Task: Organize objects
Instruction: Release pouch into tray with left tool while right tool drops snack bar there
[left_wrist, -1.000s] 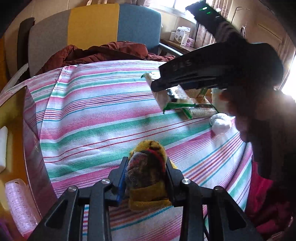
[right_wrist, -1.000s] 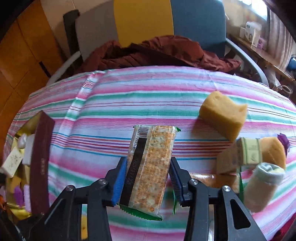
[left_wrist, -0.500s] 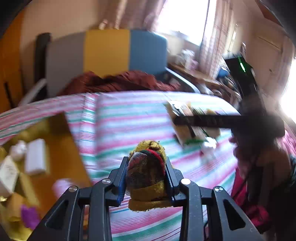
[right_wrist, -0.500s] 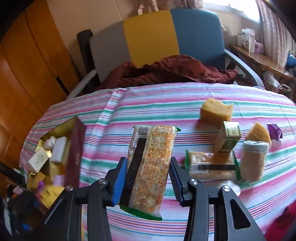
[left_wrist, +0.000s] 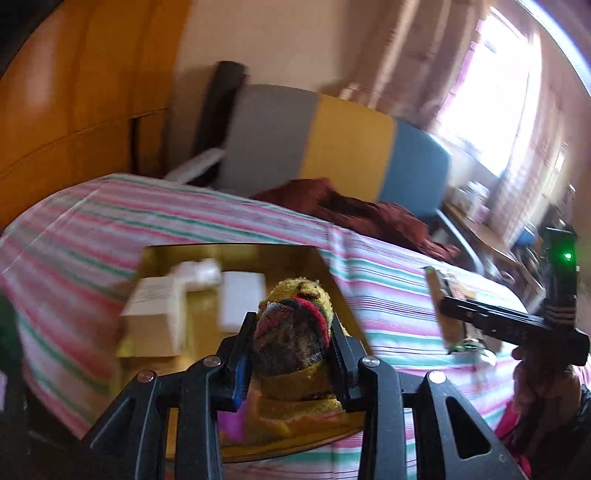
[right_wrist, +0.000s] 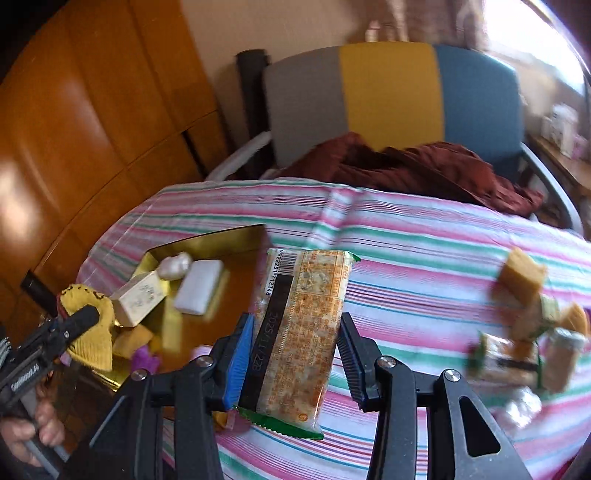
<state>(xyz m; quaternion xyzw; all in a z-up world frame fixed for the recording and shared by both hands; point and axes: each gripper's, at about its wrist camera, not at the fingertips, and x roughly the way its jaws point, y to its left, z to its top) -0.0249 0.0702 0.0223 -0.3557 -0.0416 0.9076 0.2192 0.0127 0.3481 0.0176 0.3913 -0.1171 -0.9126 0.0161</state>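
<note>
The left gripper (left_wrist: 291, 350) was clamped on a yellow knitted item (left_wrist: 295, 332) above the gold box (left_wrist: 229, 254), while the right gripper (right_wrist: 295, 354) gripped a biscuit packet (right_wrist: 299, 332) just right of that box.

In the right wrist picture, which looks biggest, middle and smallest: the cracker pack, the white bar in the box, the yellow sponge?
1. cracker pack, though nearness to the camera enlarges it.
2. white bar.
3. yellow sponge, nearly matching the bar, so unsure.
</note>
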